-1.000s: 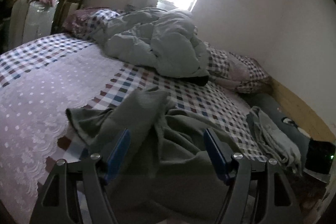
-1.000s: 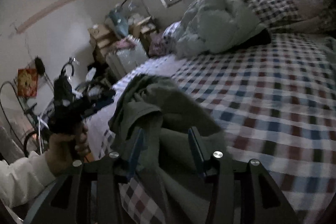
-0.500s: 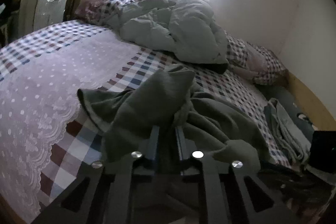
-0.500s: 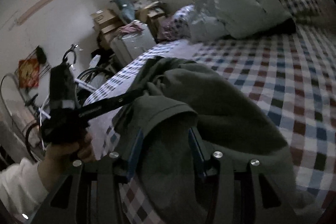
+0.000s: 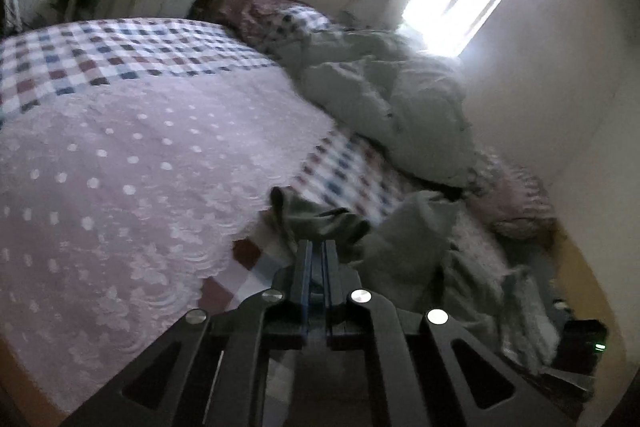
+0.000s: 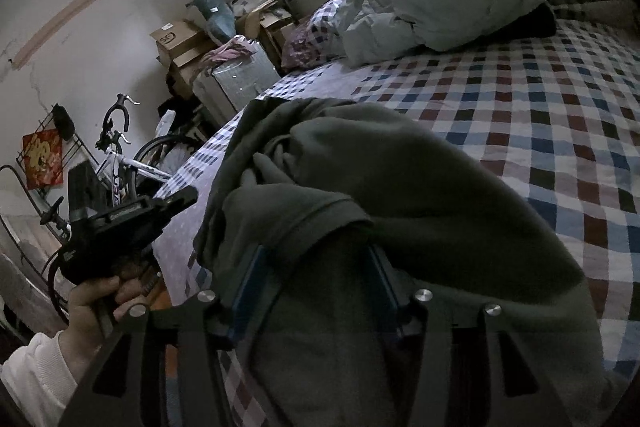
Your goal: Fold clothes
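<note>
A dark green garment (image 5: 412, 239) lies crumpled on the checked bed sheet (image 6: 540, 115). In the left wrist view my left gripper (image 5: 316, 247) is shut, with a fold of the garment's near edge pinched between its fingers. The right wrist view shows that same gripper (image 6: 192, 193) in a person's hand (image 6: 92, 299), reaching the garment's left side. My right gripper (image 6: 316, 255) has its jaws opening. The garment (image 6: 400, 187) humps over its fingertips and hangs between them, and both blue pad faces still show.
A bunched pale quilt (image 5: 392, 99) and a pillow (image 5: 516, 195) lie at the bed's far end. A pink dotted lace cover (image 5: 120, 167) spreads to the left. Folded grey clothes (image 5: 524, 307) sit on the right. A bicycle (image 6: 120, 155) and boxes (image 6: 180, 43) stand beside the bed.
The left gripper went from wide open to shut on the garment's edge, then swung left and rolled. The right gripper sank closer into the garment, and its jaws stand slightly wider.
</note>
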Action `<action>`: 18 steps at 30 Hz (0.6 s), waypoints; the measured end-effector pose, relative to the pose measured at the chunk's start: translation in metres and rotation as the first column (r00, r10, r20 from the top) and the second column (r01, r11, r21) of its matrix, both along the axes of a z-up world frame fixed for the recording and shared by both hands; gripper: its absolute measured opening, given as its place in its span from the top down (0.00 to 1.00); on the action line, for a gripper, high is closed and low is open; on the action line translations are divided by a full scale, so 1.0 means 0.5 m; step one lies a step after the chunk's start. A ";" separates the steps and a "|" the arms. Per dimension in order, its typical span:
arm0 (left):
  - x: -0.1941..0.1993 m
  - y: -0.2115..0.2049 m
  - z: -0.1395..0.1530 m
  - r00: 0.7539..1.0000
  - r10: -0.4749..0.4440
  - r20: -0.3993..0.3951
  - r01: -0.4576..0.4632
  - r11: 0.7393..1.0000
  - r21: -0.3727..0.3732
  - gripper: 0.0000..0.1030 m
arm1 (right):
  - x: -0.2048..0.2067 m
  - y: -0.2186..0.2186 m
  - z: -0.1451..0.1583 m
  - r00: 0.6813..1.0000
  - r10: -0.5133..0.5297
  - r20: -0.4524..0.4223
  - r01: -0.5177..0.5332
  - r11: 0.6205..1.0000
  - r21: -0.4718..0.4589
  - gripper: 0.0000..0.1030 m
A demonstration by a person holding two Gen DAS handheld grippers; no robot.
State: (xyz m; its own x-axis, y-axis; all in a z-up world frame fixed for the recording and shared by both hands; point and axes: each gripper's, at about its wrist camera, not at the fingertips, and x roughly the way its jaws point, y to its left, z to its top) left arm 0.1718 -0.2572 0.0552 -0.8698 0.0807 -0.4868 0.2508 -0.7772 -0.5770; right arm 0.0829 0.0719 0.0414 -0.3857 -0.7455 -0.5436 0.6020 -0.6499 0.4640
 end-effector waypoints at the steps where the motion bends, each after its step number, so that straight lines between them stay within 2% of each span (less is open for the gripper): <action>1: -0.005 0.007 0.002 1.000 -0.016 0.003 0.016 1.000 -0.009 0.93 | -0.001 0.002 0.001 1.000 -0.004 0.000 0.004 1.000 -0.002 0.46; 2: -0.013 0.018 0.002 0.999 -0.035 0.013 0.035 0.999 -0.021 0.91 | -0.001 0.005 0.002 1.000 -0.007 -0.001 0.007 1.000 -0.006 0.46; 3: -0.020 0.027 0.002 0.998 -0.050 0.023 0.050 0.998 -0.032 0.84 | -0.002 0.008 0.003 1.000 -0.011 -0.001 0.011 1.000 -0.014 0.46; 7: -0.047 0.077 0.001 0.991 -0.121 0.050 0.125 0.990 -0.073 0.46 | -0.010 0.013 -0.001 0.999 -0.026 0.027 0.027 0.999 -0.040 0.45; 11: -0.064 0.114 -0.002 0.986 -0.142 0.084 0.151 0.982 -0.112 0.44 | -0.012 0.005 -0.004 0.999 -0.036 0.027 0.037 0.999 -0.027 0.45; 18: -0.066 0.118 -0.012 0.986 -0.132 0.099 0.143 0.984 -0.104 0.44 | -0.029 0.015 -0.006 0.996 -0.070 0.061 0.073 0.996 -0.052 0.45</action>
State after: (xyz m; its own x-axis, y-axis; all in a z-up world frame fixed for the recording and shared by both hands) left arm 0.1388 -0.1982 0.0492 -0.8055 0.1380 -0.5763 0.1849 -0.8654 -0.4657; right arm 0.0683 0.0795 0.0382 -0.4073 -0.7460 -0.5268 0.5257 -0.6632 0.5327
